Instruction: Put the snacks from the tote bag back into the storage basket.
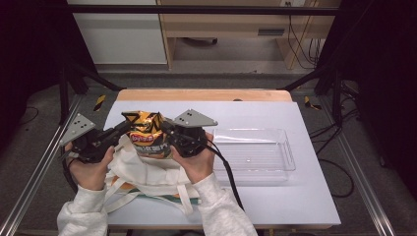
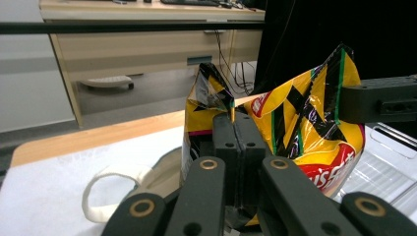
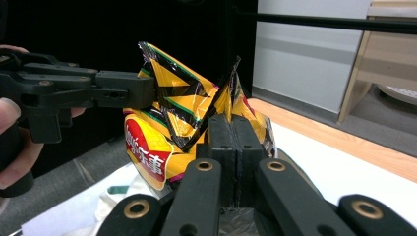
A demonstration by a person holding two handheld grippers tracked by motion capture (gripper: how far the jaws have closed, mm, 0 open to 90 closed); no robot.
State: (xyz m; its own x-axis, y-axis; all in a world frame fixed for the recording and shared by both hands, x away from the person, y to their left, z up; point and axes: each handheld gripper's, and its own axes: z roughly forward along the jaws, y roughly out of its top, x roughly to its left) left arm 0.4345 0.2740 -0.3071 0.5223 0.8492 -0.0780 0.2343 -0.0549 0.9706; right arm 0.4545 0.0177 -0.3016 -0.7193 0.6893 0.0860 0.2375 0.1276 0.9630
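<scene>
A yellow and black chip bag with a red logo is held upright over the mouth of a white cloth tote bag. My left gripper is shut on the bag's left top corner, and my right gripper is shut on its right top corner. In the left gripper view the jaws pinch a fold of the chip bag, with the other gripper at the right. In the right gripper view the jaws clamp the crumpled foil of the chip bag.
A clear plastic tray lies on the white table top, right of the tote. The tote's handle loops trail toward the front edge. A tote handle curls on the table. A wooden desk stands beyond the table.
</scene>
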